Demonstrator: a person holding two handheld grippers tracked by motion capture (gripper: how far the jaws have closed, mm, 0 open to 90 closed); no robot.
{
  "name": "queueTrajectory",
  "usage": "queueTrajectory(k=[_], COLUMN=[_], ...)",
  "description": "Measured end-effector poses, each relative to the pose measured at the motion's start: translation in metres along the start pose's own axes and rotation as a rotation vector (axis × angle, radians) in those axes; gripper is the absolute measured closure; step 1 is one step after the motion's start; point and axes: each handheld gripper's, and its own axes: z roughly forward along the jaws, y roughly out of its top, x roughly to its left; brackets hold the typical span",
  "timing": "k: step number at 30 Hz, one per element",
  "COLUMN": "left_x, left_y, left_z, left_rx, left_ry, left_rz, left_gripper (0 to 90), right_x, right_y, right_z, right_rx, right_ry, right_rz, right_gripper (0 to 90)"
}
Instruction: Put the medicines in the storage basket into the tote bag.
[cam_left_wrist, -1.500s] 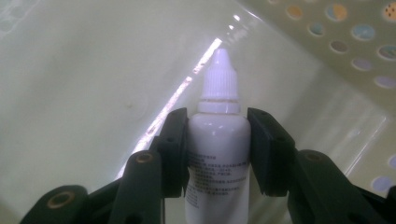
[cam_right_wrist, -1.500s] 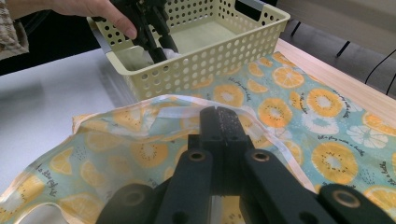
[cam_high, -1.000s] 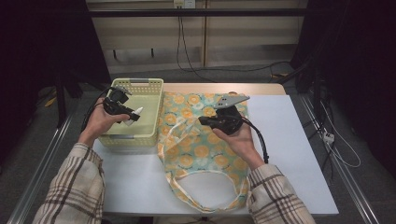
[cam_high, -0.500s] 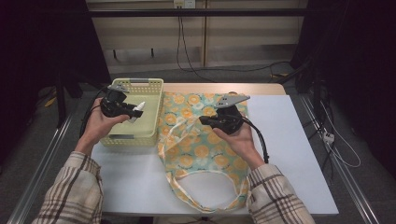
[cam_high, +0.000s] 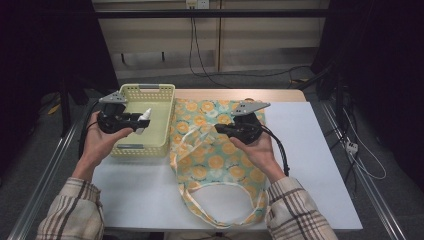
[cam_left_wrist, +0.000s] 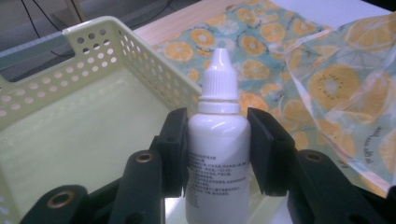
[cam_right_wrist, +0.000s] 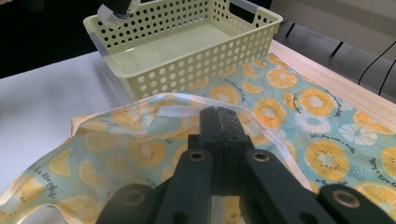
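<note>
White table (cam_high: 320, 150) — cables (cam_high: 200, 45) behind, wooden strip (cam_high: 240, 94).

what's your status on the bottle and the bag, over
Left gripper shut on white dropper bottle, above yellow basket. Right gripper shut, pinching fruit-print bag edge. Nothing in the way.

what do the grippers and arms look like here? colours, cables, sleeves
Both the left gripper and the right gripper are black, each topped with a grey three-cornered plate and trailing a black cable. Their fingers are flat black blocks on bolted black links. The person wears plaid sleeves in beige and brown.
</note>
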Motion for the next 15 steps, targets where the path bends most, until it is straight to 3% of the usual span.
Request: queueTrajectory(k=[15], left_x=[-0.038], left_y=[-0.010], left_z=[-0.010], left_rx=[-0.044], left_ry=[-0.054], left_rz=[0.041], left_gripper=[60.4], right_x=[0.000], right_y=[0.000], right_z=[0.001], right_rx=[-0.001], right_ry=[0.004], right_rz=[0.000], right_gripper=[90.0])
